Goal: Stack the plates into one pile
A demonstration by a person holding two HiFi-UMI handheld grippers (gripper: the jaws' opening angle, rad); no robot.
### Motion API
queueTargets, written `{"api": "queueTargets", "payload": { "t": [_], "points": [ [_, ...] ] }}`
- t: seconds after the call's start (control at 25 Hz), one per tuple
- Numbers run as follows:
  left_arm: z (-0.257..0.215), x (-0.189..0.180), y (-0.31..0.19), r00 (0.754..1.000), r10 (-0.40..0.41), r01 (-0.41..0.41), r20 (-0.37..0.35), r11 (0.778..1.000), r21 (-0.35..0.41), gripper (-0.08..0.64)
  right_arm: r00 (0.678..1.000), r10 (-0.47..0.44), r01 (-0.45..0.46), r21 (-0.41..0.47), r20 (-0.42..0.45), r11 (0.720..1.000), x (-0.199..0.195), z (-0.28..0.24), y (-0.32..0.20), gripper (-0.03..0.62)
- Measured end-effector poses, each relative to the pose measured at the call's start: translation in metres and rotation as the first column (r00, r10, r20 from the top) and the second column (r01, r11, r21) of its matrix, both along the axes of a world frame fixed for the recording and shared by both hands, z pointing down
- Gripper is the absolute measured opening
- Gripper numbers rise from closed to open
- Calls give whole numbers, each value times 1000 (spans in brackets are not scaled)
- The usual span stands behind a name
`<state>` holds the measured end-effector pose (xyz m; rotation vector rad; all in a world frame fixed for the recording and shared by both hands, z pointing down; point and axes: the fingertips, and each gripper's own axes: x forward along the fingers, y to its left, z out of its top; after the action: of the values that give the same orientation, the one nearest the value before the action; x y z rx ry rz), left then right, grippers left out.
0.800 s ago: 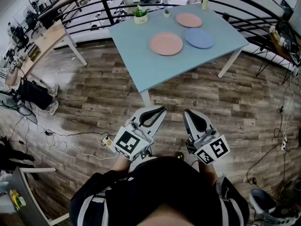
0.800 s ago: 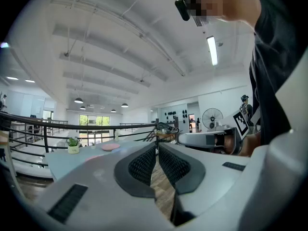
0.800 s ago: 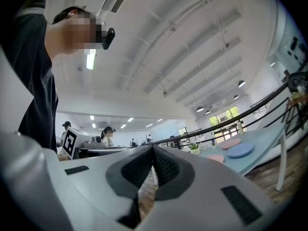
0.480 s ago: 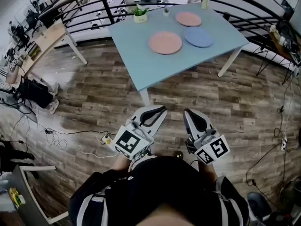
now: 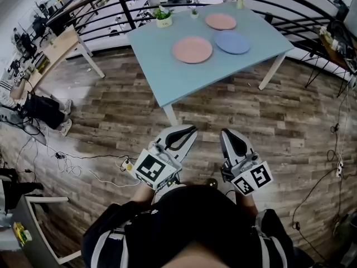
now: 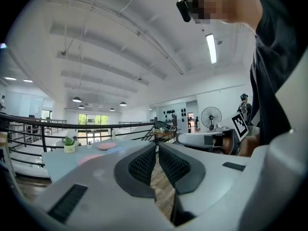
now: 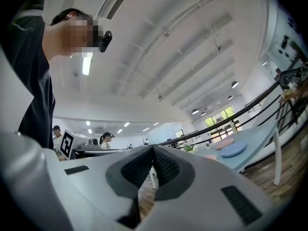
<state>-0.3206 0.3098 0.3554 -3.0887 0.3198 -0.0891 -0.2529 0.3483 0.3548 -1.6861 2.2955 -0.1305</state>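
Observation:
Three plates lie apart on the light blue table: a pink plate nearest me, a blue plate to its right, and a second pink plate behind. My left gripper and right gripper are held close to my body over the wooden floor, well short of the table. Both are shut with nothing between the pads. In the left gripper view the left gripper points level at the table. In the right gripper view the right gripper has the blue plate far off to its right.
A potted plant and a bottle stand at the table's far edge. A black railing runs behind the table. Cables lie on the floor to my left, next to a wooden desk.
The table and plates have shifted slightly up and left in the head view. Both grippers keep their place and stay shut.

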Motion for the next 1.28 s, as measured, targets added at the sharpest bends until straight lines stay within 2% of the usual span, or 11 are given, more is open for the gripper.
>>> {"api": "queueTargets", "payload": {
  "t": [0.12, 0.48, 0.8, 1.0, 1.28],
  "points": [
    [2, 10, 8, 1000, -1, 1, 5, 1000, 12, 28, 1000, -5, 5, 3, -7, 1000, 11, 1, 11, 0],
    [9, 43, 27, 999, -36, 37, 15, 999, -39, 28, 1000, 15, -15, -24, -7, 1000, 53, 11, 42, 5],
    [12, 59, 42, 997, -65, 67, 30, 997, -48, 29, 1000, 25, -25, -50, 9, 998, 79, 22, 59, 26],
    [14, 60, 38, 996, -72, 75, 49, 996, -53, 29, 999, 37, -35, -53, 22, 998, 81, 24, 63, 40],
    [19, 77, 19, 996, -79, 82, 48, 994, -68, 34, 997, 65, -63, -65, 37, 996, 104, 27, 50, 52]
  ]
}}
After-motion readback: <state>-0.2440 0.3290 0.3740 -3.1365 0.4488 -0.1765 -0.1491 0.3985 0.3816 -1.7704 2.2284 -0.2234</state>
